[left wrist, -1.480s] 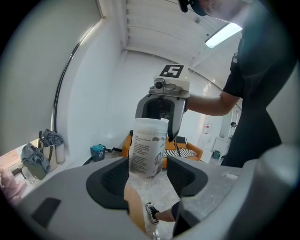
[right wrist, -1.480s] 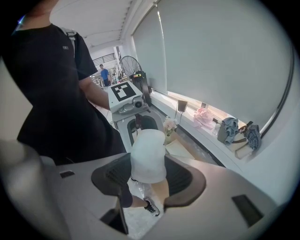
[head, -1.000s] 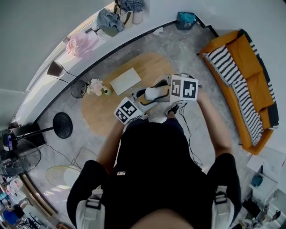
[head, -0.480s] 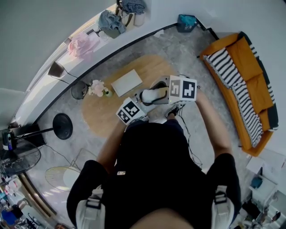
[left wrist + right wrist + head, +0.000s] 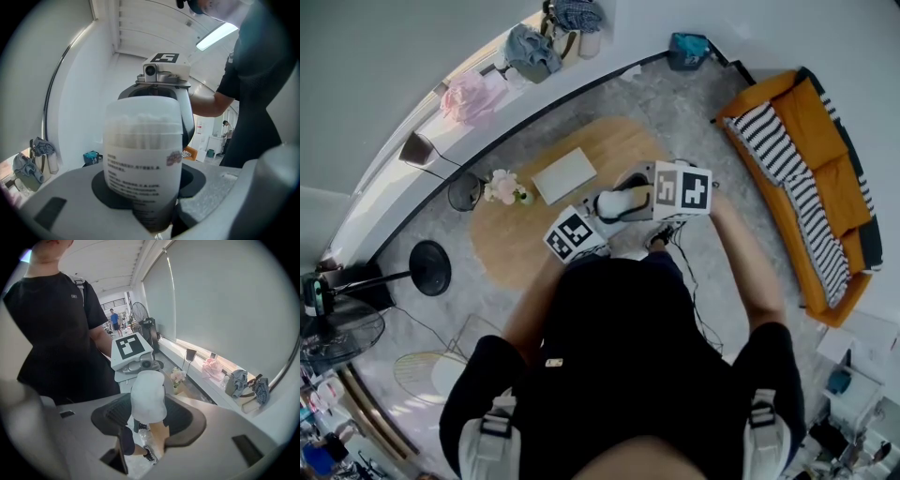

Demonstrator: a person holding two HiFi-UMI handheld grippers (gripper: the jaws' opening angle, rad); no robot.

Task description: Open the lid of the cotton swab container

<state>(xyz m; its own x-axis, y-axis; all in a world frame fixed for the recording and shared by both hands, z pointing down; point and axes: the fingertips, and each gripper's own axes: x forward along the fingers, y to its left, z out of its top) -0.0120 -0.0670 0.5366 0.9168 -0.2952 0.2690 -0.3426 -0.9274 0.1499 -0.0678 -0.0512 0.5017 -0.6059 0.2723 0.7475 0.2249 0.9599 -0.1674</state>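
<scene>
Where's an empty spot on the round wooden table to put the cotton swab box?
The wooden table has bare wood on its near left part, below the flower vase. There is another free strip on the far side, beyond the flat white pad. It is tight between the vase and the pad, which sit close together.

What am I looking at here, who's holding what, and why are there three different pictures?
A person stands holding a handheld two-jaw gripper in each hand; the marker cubes belong to them. The top-down picture comes from a camera on the head; the other two ride on the grippers. The left gripper, whose jaws have just been closing, clamps the body of the cotton swab container. The right gripper clamps its white lid, not yet off. Both hold it in the air. Below, a wooden table carries a vase of flowers and a flat white box.
</scene>
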